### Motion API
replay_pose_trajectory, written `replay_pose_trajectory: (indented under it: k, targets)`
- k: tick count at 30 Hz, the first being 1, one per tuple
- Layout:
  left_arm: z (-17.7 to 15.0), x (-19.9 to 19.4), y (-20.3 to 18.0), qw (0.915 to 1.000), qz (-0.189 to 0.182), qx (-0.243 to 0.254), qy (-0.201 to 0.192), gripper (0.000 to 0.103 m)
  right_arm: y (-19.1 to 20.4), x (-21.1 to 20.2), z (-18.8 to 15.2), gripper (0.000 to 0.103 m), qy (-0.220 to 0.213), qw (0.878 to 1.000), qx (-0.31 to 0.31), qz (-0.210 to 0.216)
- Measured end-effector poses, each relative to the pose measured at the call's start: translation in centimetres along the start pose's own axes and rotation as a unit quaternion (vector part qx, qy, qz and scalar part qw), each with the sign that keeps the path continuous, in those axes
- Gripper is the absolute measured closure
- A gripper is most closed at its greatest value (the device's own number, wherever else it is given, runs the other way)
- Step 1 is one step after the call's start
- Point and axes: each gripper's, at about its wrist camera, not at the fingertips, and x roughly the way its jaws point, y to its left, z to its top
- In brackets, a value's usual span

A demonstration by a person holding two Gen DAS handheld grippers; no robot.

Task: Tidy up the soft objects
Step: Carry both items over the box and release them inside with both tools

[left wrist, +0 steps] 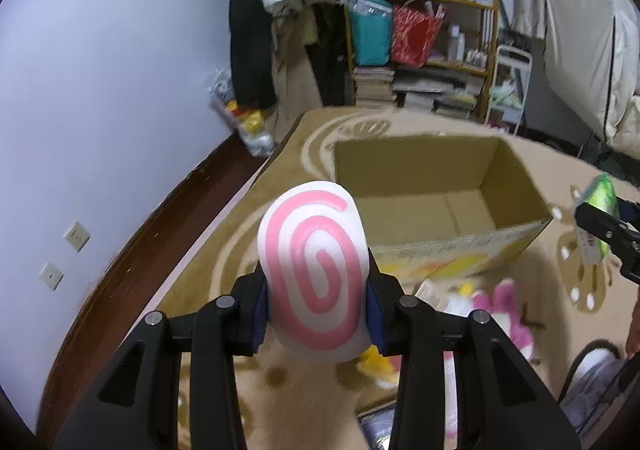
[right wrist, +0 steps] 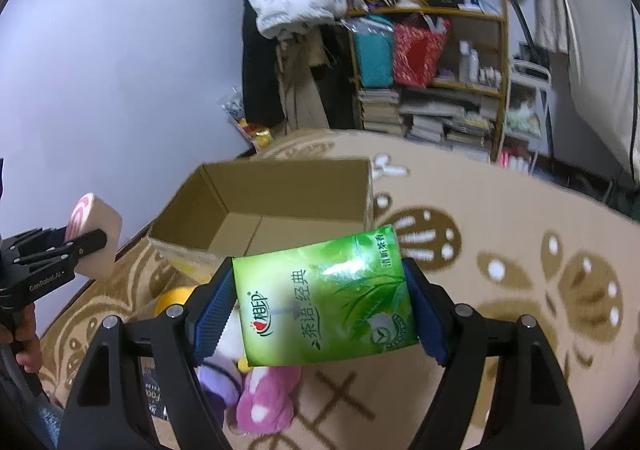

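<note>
A cluttered bedroom floor lay under both cameras, covered by a tan patterned rug (right wrist: 500,210) that ran up to a pale wall and a wooden shelf unit (left wrist: 424,50) stacked with bags and books.

The left gripper (left wrist: 316,314) was clamped on a white cushion with a pink spiral (left wrist: 316,274), its blue pads pressing the cushion's two sides and holding it upright above the rug. The right gripper (right wrist: 320,314) was clamped on a green tissue pack (right wrist: 324,298), tilted between its blue pads.

Just beyond both grippers an open cardboard box (left wrist: 436,202) sat on the rug, its inside showing only bare cardboard. The cushion hung near the box's left front corner; the tissue pack hung near its right front corner.

Below the grippers, on the rug in front of the box, lay a pink plush toy (right wrist: 268,398), a purple-and-white plush (right wrist: 220,382) touching it, and a yellow toy (left wrist: 376,366).
</note>
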Motion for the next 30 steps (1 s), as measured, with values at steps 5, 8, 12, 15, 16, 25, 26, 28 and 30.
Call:
replay_pose_trajectory:
  k: [5, 8, 12, 15, 16, 25, 26, 28, 30]
  targets:
    - [1.7, 0.3, -0.6, 0.9999, 0.003, 0.007, -0.015, 0.065, 0.7, 0.0, 2.5, 0.020, -0.025, 0.999, -0.029, 0.008]
    - [2.7, 0.8, -1.0, 0.9996, 0.010, 0.016, -0.021, 0.065, 0.9, 0.5, 3.5, 0.020, -0.034, 0.999, -0.036, 0.010]
    - [4.4, 1.4, -2.0, 0.9987, 0.017, 0.032, -0.036, 0.065, 0.8, 1.9, 4.5, 0.020, -0.033, 0.999, -0.040, 0.011]
    - [5.4, 2.2, -2.6, 0.9984, 0.013, 0.036, -0.041, 0.065, 0.7, 2.9, 4.7, 0.020, -0.031, 0.999, -0.043, 0.010]
    - [5.8, 2.6, -2.8, 0.9984, 0.011, 0.037, -0.041, 0.065, 0.6, 3.1, 4.7, 0.020, -0.030, 0.999, -0.043, 0.010]
    - [6.0, 4.9, -4.6, 0.9981, -0.002, 0.050, -0.036, 0.064, -0.3, 6.4, 4.9, 0.020, -0.016, 0.999, -0.036, 0.019]
    - [5.9, 5.1, -4.7, 0.9983, -0.004, 0.047, -0.034, 0.064, -0.3, 6.8, 4.8, 0.020, -0.014, 0.999, -0.037, 0.019]
    - [5.6, 5.6, -5.2, 0.9986, -0.009, 0.043, -0.029, 0.064, -0.4, 7.4, 4.6, 0.020, -0.011, 0.999, -0.037, 0.020]
    - [5.4, 6.1, -5.7, 0.9986, -0.009, 0.046, -0.026, 0.064, -0.4, 7.8, 4.5, 0.020, -0.007, 0.999, -0.036, 0.023]
